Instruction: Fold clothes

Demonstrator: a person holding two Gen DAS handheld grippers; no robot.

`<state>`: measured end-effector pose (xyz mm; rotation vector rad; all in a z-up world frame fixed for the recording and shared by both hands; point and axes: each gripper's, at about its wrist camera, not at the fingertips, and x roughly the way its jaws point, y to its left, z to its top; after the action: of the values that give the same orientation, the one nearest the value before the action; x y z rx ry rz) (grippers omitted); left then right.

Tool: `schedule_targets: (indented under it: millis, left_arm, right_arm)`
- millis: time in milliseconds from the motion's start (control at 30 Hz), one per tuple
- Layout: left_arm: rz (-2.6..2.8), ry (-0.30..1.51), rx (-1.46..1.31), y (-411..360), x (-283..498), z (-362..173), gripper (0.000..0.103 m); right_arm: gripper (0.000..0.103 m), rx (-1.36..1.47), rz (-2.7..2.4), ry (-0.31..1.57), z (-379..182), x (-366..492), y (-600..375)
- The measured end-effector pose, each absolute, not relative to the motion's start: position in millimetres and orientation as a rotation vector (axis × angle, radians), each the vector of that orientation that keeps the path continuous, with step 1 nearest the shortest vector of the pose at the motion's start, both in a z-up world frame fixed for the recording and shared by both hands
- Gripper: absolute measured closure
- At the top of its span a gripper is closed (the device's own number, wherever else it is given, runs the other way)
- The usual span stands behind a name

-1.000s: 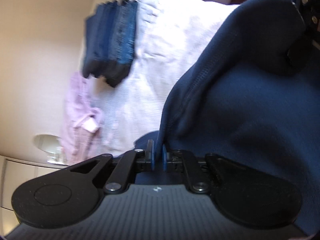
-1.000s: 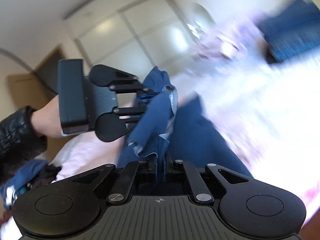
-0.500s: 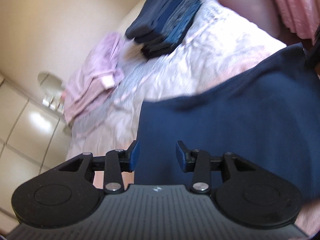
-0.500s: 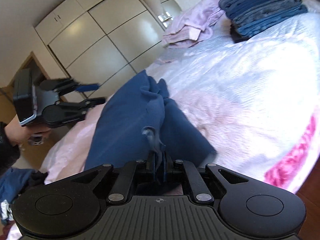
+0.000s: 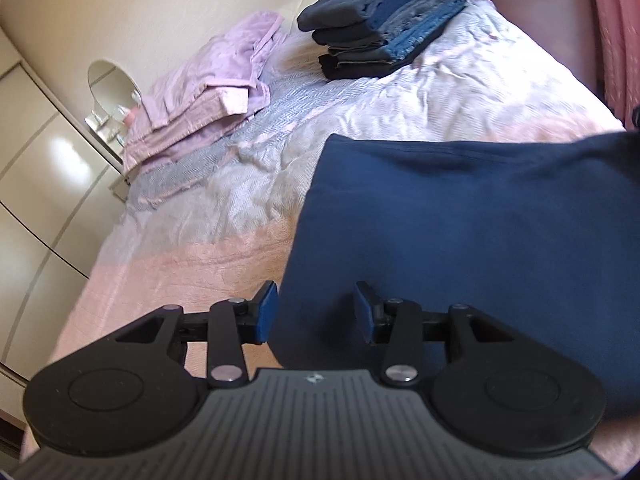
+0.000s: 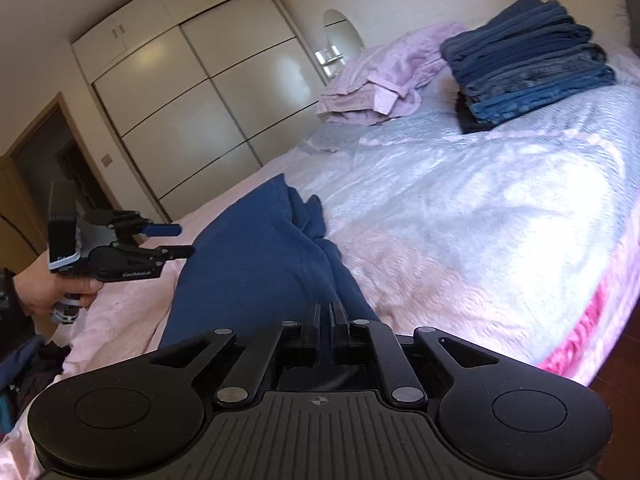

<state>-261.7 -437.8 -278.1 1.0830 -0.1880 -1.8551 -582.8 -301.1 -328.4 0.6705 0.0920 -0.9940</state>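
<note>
Left wrist view: left gripper [image 5: 316,314] has its jaws spread wide, nothing between the pads; 1 s ago they were pinched on the navy garment [image 5: 472,232], and they were already parted 0.5 s ago. Garment now lies spread flat on the bed [image 5: 224,216], its near left corner just ahead of the pads and no longer lifted. Bedspread is pale pink/white, wrinkled. Far end: stack of folded jeans [image 5: 380,36] w/ a lilac folded pile [image 5: 208,92] beside it. Cream wall and pale wardrobe doors [image 5: 36,184] at left; pink curtain [image 5: 616,32] top right.

Right wrist view: right gripper [image 6: 329,322] is pressed together on an edge of the garment [image 6: 256,264], same as before. Cloth has sunk vs 0.5 s ago, running forward from the jaws as a low bunched ridge on the bed [image 6: 460,220]. Left gripper [image 6: 168,240] is at left, jaws apart, just beside the cloth but off it. Jeans stack [image 6: 528,64] and lilac pile [image 6: 384,76] are well apart from the garment; wardrobe [image 6: 192,92] and dark doorway [image 6: 48,168] are behind.
</note>
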Motion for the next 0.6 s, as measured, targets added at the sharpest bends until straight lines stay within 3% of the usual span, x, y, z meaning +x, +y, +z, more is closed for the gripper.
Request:
schedule_targets:
  millis: [200, 300, 500, 567, 600]
  left_arm:
    - [-1.926, -0.076, 1.094, -485.9, -272.3, -302.9, 0.073]
    - [-1.934, -0.081, 1.113, -496.9, -282.4, -322.4, 0.078]
    - [-1.916, -0.114, 1.084, -475.8, -272.9, -294.5, 0.074]
    - [-1.897, -0.138, 1.075, -458.8, -261.9, -280.8, 0.071]
    - [-1.888, -0.147, 1.07, -449.6, -255.9, -274.9, 0.07]
  right_arm:
    - [0.095, 0.58, -0.929, 0.158, -331.2, -546.5, -340.1]
    - [0.094, 0.591, -0.909, 0.299, -350.0, -531.7, -356.8]
    - [0.094, 0.585, -0.939, 0.391, -357.5, -532.8, -346.9]
    - [0.082, 0.551, -0.952, 0.406, -349.3, -531.4, -335.9]
    - [0.048, 0.51, -0.953, 0.418, -342.9, -526.6, -326.4]
